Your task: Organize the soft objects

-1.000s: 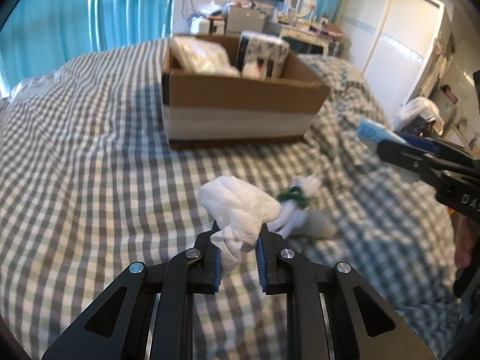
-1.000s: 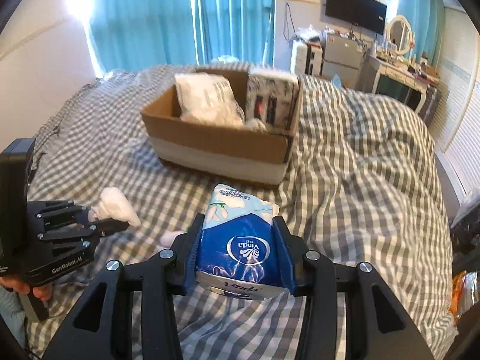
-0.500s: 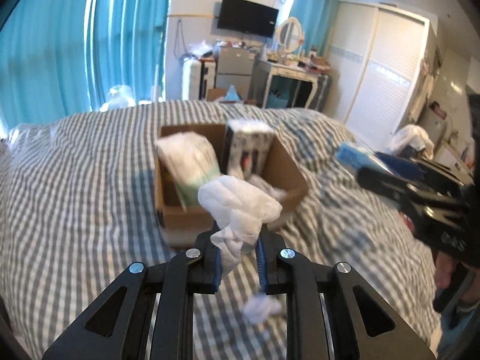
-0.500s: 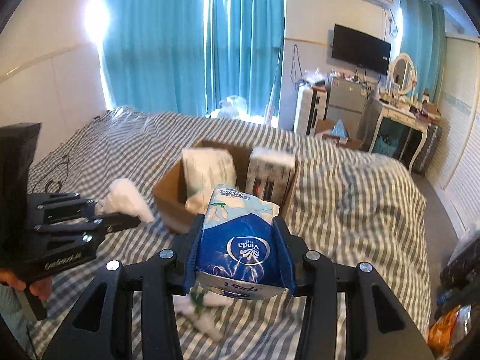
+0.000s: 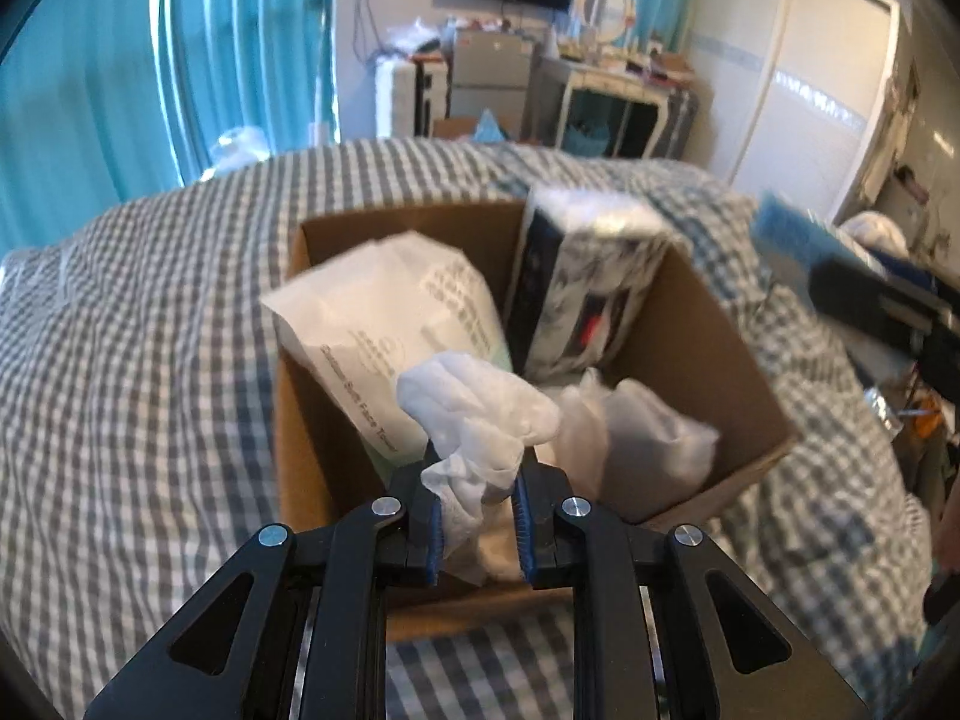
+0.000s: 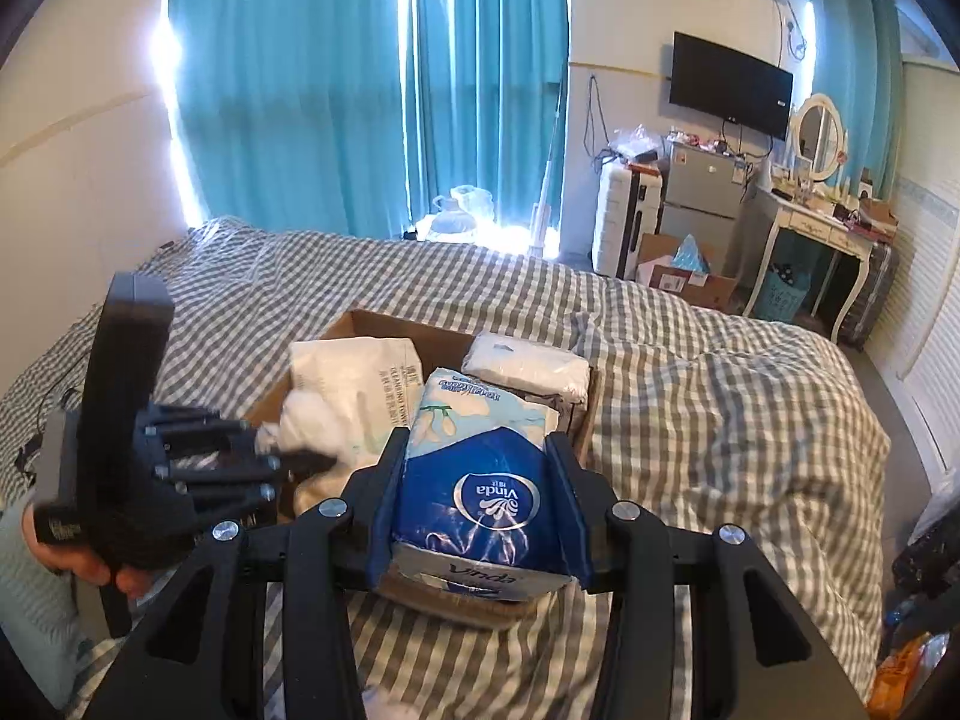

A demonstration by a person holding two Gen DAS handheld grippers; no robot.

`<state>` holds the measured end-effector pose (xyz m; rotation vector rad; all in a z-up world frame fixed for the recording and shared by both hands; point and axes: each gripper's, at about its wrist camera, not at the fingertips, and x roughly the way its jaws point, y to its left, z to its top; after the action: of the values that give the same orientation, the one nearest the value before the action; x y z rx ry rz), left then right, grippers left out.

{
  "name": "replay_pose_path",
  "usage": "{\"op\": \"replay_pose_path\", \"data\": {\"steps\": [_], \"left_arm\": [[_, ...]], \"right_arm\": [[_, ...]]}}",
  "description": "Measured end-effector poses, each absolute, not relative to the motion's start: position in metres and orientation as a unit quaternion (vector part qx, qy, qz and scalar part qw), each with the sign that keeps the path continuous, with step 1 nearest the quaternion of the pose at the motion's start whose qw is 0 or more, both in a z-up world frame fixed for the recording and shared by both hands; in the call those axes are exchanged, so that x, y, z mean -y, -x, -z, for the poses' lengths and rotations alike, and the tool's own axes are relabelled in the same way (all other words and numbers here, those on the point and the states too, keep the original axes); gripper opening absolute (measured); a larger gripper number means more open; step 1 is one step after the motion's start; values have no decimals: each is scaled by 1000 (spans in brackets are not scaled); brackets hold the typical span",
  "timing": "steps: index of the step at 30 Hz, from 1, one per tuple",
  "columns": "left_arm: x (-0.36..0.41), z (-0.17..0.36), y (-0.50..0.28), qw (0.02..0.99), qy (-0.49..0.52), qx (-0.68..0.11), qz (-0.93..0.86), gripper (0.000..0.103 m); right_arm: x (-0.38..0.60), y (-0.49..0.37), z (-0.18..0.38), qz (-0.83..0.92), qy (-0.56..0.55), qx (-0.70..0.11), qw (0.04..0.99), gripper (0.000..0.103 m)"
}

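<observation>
My left gripper [image 5: 477, 516] is shut on a crumpled white cloth [image 5: 480, 420] and holds it over the near side of an open cardboard box [image 5: 708, 324] on the bed. The box holds a white face towel pack [image 5: 384, 312], a black-and-white pack [image 5: 588, 282] and a clear plastic bag [image 5: 654, 444]. My right gripper [image 6: 480, 501] is shut on a blue Vinda tissue pack [image 6: 486, 480], above the box's near right side [image 6: 591, 414]. The left gripper also shows in the right wrist view [image 6: 282, 450], holding the cloth [image 6: 312, 426].
The checked bedspread [image 6: 708, 396] surrounds the box. Teal curtains [image 6: 360, 90] hang behind the bed. A white suitcase [image 6: 624, 216], a small fridge [image 6: 702, 192] and a dressing table [image 6: 822, 222] stand at the far wall. White wardrobes [image 5: 798, 102] line the right side.
Both grippers rose from the bedspread and moved forward over the box with their loads. The box now lies directly under them. A white piece left on the bed is out of view.
</observation>
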<state>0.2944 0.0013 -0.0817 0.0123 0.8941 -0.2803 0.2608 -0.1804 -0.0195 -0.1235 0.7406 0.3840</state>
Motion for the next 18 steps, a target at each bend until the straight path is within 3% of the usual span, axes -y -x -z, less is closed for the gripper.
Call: {"op": "replay_pose_path", "data": {"steps": [5, 8, 9, 10, 11, 12, 13, 18], "left_arm": [[0, 88, -298, 891, 1, -435, 128, 25], [5, 84, -295, 889, -6, -438, 131, 35], [7, 81, -294, 892, -12, -434, 127, 47], [8, 75, -288, 899, -26, -421, 116, 58], [10, 70, -288, 906, -34, -406, 112, 60], [8, 67, -286, 911, -38, -397, 111, 61], [8, 61, -282, 915, -41, -386, 110, 61], [1, 35, -264, 923, -28, -369, 110, 62]], "right_arm": [[172, -291, 42, -201, 58, -374, 904, 44], [167, -302, 56, -203, 62, -379, 901, 45], [165, -305, 59, -203, 59, -381, 900, 46], [166, -307, 62, -204, 54, -384, 899, 51], [166, -308, 65, -207, 48, -386, 897, 56], [167, -309, 65, -209, 42, -387, 897, 71], [169, -310, 65, -207, 34, -385, 899, 79], [183, -298, 41, -191, 8, -361, 913, 83]]}}
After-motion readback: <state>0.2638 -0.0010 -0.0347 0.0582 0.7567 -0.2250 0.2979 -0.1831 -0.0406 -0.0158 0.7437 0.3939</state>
